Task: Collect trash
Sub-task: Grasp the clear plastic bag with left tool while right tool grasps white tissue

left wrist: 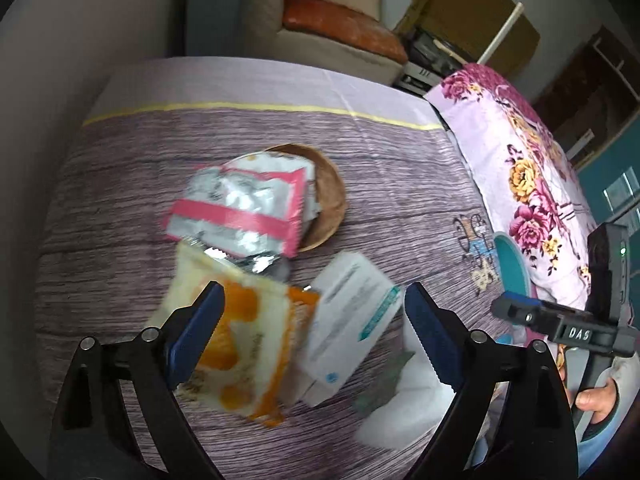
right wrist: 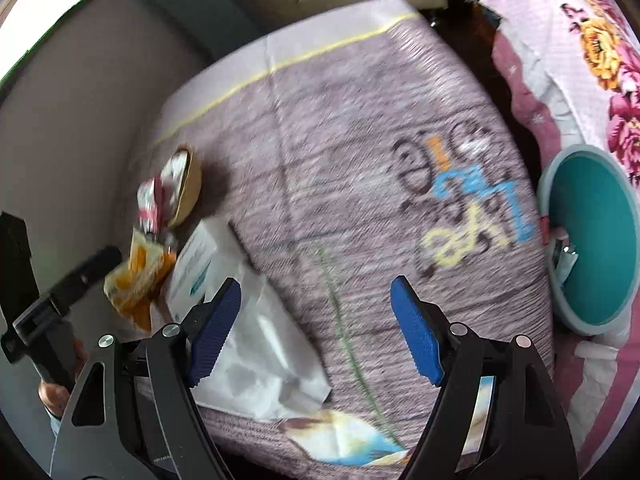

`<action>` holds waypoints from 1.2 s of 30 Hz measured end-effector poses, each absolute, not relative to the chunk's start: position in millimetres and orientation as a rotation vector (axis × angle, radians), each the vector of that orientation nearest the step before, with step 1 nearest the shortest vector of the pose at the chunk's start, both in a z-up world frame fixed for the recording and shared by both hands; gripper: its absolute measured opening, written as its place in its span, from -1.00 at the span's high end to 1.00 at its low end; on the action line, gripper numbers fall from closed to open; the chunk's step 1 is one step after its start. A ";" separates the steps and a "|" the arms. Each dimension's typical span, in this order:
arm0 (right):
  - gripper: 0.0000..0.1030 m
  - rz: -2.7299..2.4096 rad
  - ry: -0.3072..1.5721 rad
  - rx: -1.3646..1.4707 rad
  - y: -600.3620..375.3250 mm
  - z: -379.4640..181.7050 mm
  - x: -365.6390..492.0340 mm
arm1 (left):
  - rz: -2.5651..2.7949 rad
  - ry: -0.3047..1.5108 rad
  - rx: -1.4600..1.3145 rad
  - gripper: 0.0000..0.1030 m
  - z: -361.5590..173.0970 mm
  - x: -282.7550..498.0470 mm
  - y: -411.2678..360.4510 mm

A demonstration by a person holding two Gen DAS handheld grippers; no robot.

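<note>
The trash sits in a loose heap on the table (left wrist: 380, 168). From your left gripper (left wrist: 312, 328), the orange wrapper (left wrist: 240, 344) lies right under the jaws at about 7 o'clock of the heap, the white box (left wrist: 348, 320) touches it at 4 o'clock, and the pink-and-silver wrapper (left wrist: 240, 208) lies at 12 o'clock, draped over a wooden bowl (left wrist: 328, 196). A white bag (left wrist: 396, 408) lies crumpled at 5 o'clock, near your right finger.

Your left tongs stand wide with nothing gripped; the orange wrapper and box show between them, but the pads are clear of both. Your right gripper (right wrist: 316, 328) is also fairly wide and empty, hanging over the white bag (right wrist: 260, 344) and bare cloth.

The teal bin (right wrist: 592, 236) stands off the table's edge at 3 o'clock in the right view, beside the floral cover (right wrist: 580, 40). One small scrap (right wrist: 562, 258) seems to lie inside it; blur makes that uncertain.

So, by my reading, you've barely begun: four pieces remain on the table, plus a printed wrapper (right wrist: 348, 440) at 6 o'clock under your right gripper.
</note>
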State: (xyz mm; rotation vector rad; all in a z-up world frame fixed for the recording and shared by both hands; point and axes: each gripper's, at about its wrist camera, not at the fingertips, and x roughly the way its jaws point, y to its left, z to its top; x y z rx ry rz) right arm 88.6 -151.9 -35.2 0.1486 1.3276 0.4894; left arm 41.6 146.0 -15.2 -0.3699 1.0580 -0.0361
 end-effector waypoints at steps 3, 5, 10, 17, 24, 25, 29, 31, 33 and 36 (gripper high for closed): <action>-0.52 0.510 1.349 0.109 -136.6 -43.3 77.9 | -0.031 1.057 -0.373 -0.78 -19.8 32.6 157.0; -0.52 0.521 1.363 0.082 -126.6 -49.6 71.9 | -0.025 1.064 -0.375 -0.79 -25.2 28.2 162.5; -0.52 0.536 1.404 0.053 -106.3 -64.4 62.6 | -0.012 1.079 -0.422 -0.79 -37.1 15.6 176.4; -0.52 0.568 1.433 -0.011 -90.6 -77.3 47.9 | -0.017 1.068 -0.459 -0.79 -38.1 4.8 182.0; 0.12 0.632 1.395 0.031 -105.0 -74.4 30.5 | -0.031 1.054 -0.444 -0.79 -28.3 8.5 170.8; 0.33 0.644 1.384 0.036 -108.8 -71.4 28.8 | -0.035 1.050 -0.437 -0.79 -26.0 9.3 167.6; 0.73 0.646 1.342 0.071 -122.8 -60.6 28.5 | -0.054 1.043 -0.410 -0.79 -17.1 11.7 153.5; 0.80 0.637 1.305 0.098 -135.1 -52.9 29.7 | -0.066 1.042 -0.389 -0.79 -12.9 13.5 145.0; 0.83 0.621 1.284 0.128 -141.9 -48.5 33.1 | -0.081 1.045 -0.366 -0.79 -9.5 16.5 134.0; 0.83 0.580 1.246 0.174 -159.4 -43.3 37.5 | -0.108 1.061 -0.332 -0.79 -9.4 21.5 113.3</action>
